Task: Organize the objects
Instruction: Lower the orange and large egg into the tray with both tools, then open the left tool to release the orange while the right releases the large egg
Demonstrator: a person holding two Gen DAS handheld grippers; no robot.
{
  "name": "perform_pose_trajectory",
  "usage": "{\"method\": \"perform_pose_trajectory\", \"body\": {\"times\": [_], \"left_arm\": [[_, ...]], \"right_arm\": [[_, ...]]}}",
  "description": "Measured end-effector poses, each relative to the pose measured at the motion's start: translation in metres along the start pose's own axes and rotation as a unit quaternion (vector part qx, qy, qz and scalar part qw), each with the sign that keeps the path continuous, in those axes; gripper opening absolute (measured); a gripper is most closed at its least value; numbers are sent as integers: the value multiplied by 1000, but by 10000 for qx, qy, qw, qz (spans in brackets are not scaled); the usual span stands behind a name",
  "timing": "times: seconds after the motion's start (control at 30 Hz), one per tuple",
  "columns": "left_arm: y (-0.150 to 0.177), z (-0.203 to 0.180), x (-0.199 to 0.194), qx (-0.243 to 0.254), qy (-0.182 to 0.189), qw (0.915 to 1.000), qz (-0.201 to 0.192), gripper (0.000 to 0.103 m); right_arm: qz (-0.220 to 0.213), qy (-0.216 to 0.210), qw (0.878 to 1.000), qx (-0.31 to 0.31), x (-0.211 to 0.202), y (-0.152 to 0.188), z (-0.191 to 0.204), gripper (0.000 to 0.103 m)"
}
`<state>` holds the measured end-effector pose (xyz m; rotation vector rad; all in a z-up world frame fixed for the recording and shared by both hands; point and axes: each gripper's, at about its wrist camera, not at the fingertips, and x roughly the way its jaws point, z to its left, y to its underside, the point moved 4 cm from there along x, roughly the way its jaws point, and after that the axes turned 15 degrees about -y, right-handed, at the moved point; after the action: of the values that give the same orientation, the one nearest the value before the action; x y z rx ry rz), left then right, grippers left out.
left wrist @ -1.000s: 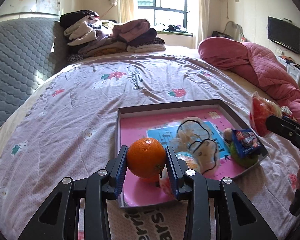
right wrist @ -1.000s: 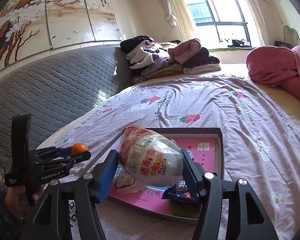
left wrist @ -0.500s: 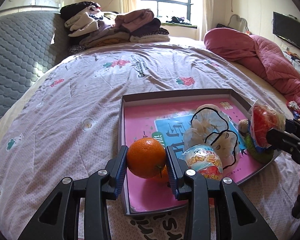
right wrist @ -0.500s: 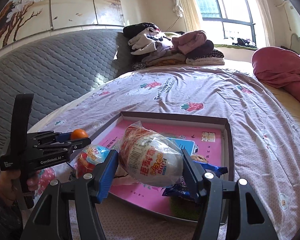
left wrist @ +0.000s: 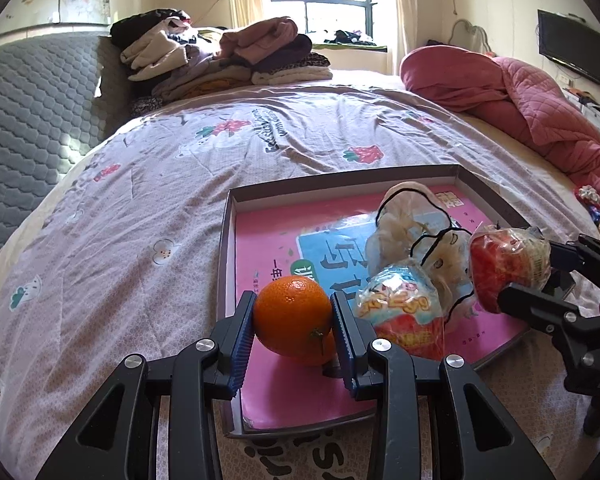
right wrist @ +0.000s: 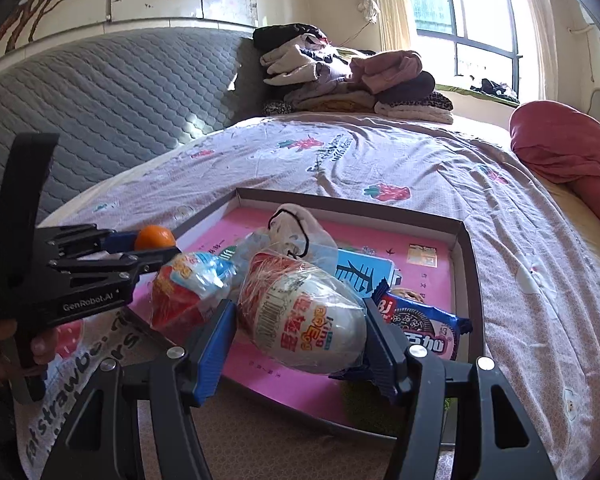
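My left gripper (left wrist: 294,326) is shut on an orange (left wrist: 293,320) and holds it over the near left corner of a shallow pink-lined tray (left wrist: 226,248) on the bed. My right gripper (right wrist: 300,334) is shut on a big wrapped toy egg (right wrist: 306,320) over the tray's near edge (right wrist: 470,264); this egg also shows in the left wrist view (left wrist: 508,268). In the tray lie a second wrapped egg (left wrist: 400,308), a clear bag with black cord (left wrist: 412,224) and a blue cookie packet (right wrist: 424,322). The left gripper with the orange (right wrist: 154,237) shows in the right wrist view.
The tray lies on a lilac strawberry-print bedspread (left wrist: 260,136). A grey quilted headboard (left wrist: 24,112) stands at the left, folded clothes (left wrist: 220,56) at the back, a rolled pink quilt (left wrist: 520,100) at the right. A small wrapped item (left wrist: 590,200) lies by the quilt.
Both grippers have moved forward over the tray with their loads still held. The second wrapped egg came into view as they advanced. The right gripper's egg is now closer to the bag.
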<state>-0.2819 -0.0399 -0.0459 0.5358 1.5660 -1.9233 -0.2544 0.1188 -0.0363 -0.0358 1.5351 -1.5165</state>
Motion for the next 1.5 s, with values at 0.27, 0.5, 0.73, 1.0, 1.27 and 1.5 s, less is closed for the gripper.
{"method": "perform_pose_trajectory", "body": {"times": [0.27, 0.5, 0.73, 1.0, 1.27, 1.5], "left_arm": [[1, -3, -1, 94, -73, 9999, -64, 38], [4, -6, -4, 162, -192, 9996, -125, 38], [9, -11, -10, 259, -268, 9991, -188, 38], [11, -17, -12, 435, -390, 9980, -257, 38], [16, -21, -9, 548, -317, 9979, -136, 38], [19, -25, -7, 533, -194, 9984, -56, 38]], "right_arm": [[171, 181, 9992, -328, 7, 4, 7, 62], [275, 291, 9976, -563, 11, 5, 12, 62], [307, 204, 9971, -661, 13, 6, 17, 62], [470, 332, 9960, -678, 17, 10, 14, 62], [476, 262, 9970, -546, 16, 11, 10, 62], [485, 244, 9973, -488, 15, 12, 9, 62]]}}
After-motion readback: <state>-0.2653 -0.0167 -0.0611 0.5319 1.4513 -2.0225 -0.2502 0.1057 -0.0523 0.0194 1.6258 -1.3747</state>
